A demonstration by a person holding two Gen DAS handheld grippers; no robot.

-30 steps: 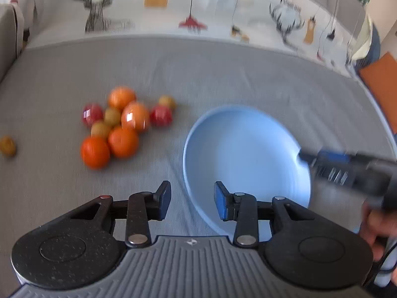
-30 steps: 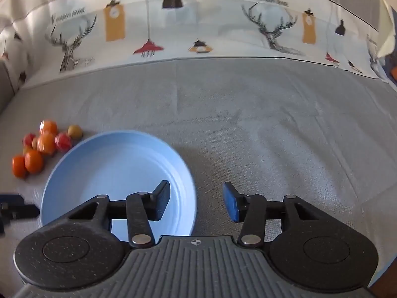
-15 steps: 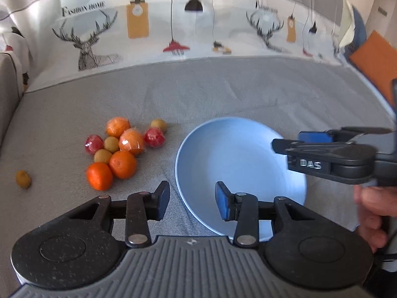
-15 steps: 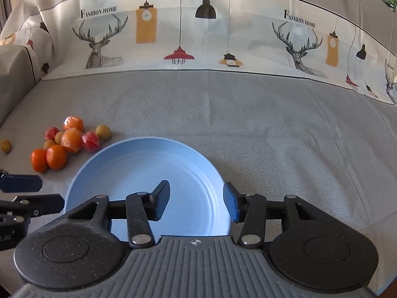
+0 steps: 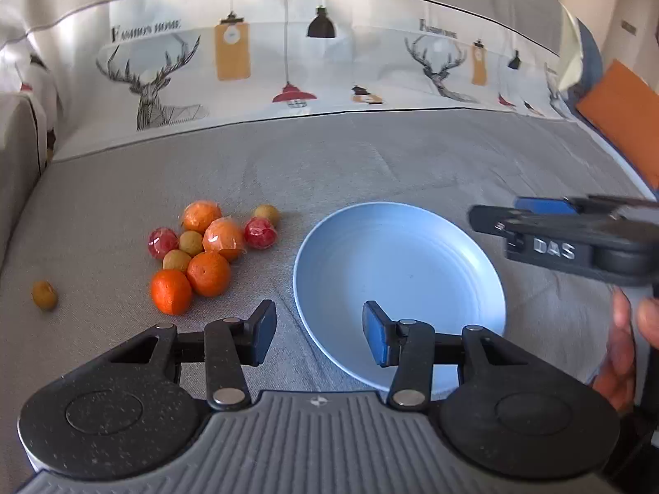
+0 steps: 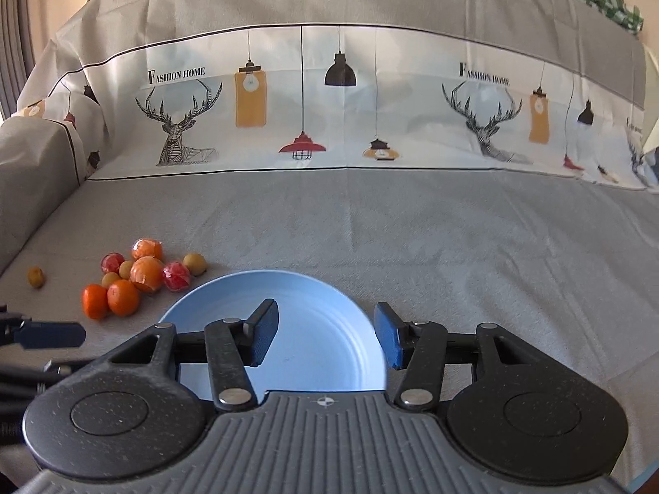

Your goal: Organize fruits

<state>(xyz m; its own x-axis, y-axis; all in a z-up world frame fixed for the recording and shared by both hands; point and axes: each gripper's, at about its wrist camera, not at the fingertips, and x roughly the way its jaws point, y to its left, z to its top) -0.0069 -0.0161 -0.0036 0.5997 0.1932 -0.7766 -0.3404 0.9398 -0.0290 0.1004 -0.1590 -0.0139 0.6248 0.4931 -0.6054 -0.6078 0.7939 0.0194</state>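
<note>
Fruit lies in a tight cluster [image 5: 208, 247] on the grey cloth [image 5: 370, 156], left of a pale blue plate [image 5: 412, 247] that holds nothing. Nearest the left-wrist camera are two bare oranges [image 5: 171, 291] touching side by side; behind them sit two more oranges in clear wrap [image 5: 223, 235], two red fruits in shiny wrap [image 5: 260, 232], one at each side of the group, and a few small yellowish-brown fruits [image 5: 191, 243] tucked among them. One more small yellowish fruit [image 5: 44, 294] rests well apart, off to the far left (the right-wrist camera shows it alone too [image 6: 36, 276]). The left gripper [image 5: 315, 331] hangs low over the cloth and the near-left rim of the plate, its jaws spread wide with nothing between them, the blue pad of one finger over the plate's edge. The right gripper [image 6: 325, 337] is likewise wide apart and holds nothing, poised above the plate [image 6: 313, 300] with the dish showing between its fingers; from the left camera its black body, marked DAS, reaches in from the right beside the plate, with the person's right hand [image 5: 622, 346] below it. Behind the grey surface rises a printed backdrop [image 6: 329, 103] of stags and hanging lamps.
</note>
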